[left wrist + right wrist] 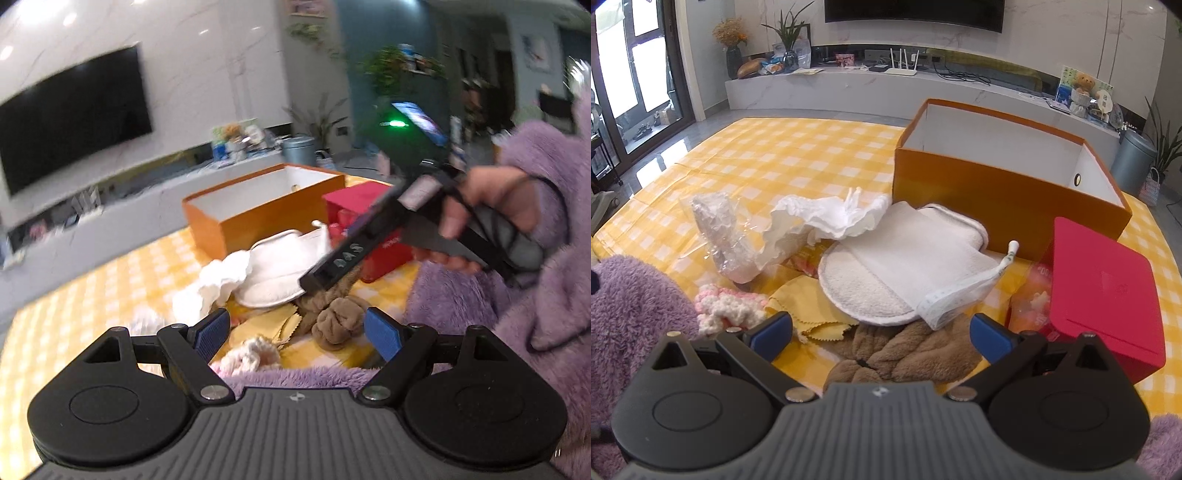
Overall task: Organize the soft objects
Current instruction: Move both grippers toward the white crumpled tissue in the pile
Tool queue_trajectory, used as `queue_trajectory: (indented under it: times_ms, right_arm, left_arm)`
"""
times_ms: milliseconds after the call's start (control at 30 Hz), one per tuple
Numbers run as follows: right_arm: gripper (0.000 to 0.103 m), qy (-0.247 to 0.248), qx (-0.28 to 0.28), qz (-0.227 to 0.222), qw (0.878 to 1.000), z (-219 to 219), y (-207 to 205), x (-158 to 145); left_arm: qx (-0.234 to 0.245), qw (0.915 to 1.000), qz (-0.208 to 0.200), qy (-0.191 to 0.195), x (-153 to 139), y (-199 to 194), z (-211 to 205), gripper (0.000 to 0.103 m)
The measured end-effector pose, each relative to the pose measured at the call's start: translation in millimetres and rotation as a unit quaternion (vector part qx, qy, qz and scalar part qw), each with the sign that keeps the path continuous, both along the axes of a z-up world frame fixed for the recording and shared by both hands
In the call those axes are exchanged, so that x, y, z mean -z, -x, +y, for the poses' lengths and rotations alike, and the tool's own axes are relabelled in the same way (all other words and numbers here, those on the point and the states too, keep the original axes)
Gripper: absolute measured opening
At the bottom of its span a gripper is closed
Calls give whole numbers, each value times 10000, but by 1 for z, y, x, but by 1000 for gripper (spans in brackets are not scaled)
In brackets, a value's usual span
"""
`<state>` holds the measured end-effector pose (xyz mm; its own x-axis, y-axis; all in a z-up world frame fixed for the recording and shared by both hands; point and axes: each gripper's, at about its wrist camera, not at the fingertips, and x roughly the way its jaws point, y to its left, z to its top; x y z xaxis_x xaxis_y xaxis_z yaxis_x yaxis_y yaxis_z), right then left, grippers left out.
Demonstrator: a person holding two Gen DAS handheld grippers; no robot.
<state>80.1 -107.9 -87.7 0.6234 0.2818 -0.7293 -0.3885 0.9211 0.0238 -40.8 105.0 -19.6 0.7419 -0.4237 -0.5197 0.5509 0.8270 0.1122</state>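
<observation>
The orange box [997, 192] stands open on the desk [775, 155], its white inside bare; a closed red box [1104, 288] sits beside it. Both the left gripper [299, 332] and right gripper [882, 332] hold their fingers wide above the brown plush scrunchie [905, 354].

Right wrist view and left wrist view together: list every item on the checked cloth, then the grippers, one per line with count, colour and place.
orange box: one, orange outside and white inside, open, far right of the cloth
red box: one, red, lid on, in front of the orange box
white terry mitt: one, white, centre of the pile
crumpled white cloth: one, white, left of the mitt
plastic-wrapped bundle: one, clear and white, far left
pink and white knit piece: one, near left
yellow cloth: one, zigzag edge, partly under the mitt
brown plush item: one, brown, nearest the right gripper
checked tablecloth: one, yellow and white
left gripper: open, empty
right gripper: open, over the brown plush
</observation>
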Motion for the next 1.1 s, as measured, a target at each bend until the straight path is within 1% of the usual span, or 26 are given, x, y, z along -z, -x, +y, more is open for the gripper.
queue_trajectory:
  times_ms: [100,200,267,333,433,533,667,733,767,800,867,967,1033,1100]
  right_arm:
    - [100,-31,-15,-52,10000,-1,8,-7]
    - [100,-77,31,-130,9999,-5,18,-19]
    - [100,-103,70,-161,9998,-10,23,-25]
    - [100,-115,88,-192,9997,-15,28,-30]
    - [100,-220,170,-234,9993,-25,36,-34]
    - [100,-271,270,-228,9990,-33,39,-31]
    - [100,-353,359,-128,9986,-36,41,-27]
    - [100,-385,309,-109,9987,-33,41,-28]
    - [100,-366,258,-133,9989,-30,42,-29]
    - [100,-326,205,-176,9991,-27,43,-30]
    - [100,-254,138,-272,9992,-23,44,-31]
    - [100,-272,159,-273,9991,-21,42,-28]
    - [100,-282,148,-244,9992,-20,38,-26]
    - [100,-221,125,-290,9993,-18,35,-24]
  left_arm:
    - [-316,9992,117,217,-10,-9,6,97]
    - [-543,9983,68,212,-23,-11,5,97]
    - [-638,9977,41,221,-27,-10,4,97]
    - [-691,9975,-29,151,-27,-6,0,97]
    - [-695,9975,8,117,-19,-1,-5,97]
    - [-695,9975,-56,-96,-9,6,-10,97]
    - [-548,9962,-436,-515,-5,15,-21,97]
    - [-464,9934,-668,-810,-2,12,-24,97]
    - [-514,9907,-836,-948,-1,9,-24,97]
    - [-622,9886,-971,-967,-3,4,-21,97]
    - [-815,9875,-1128,-745,-17,-4,-10,97]
    - [-992,9844,-1300,-653,-31,-12,-1,97]
    - [-1099,9851,-1224,-498,-36,-18,2,97]
    - [-1283,9842,-1118,-488,-38,-26,0,98]
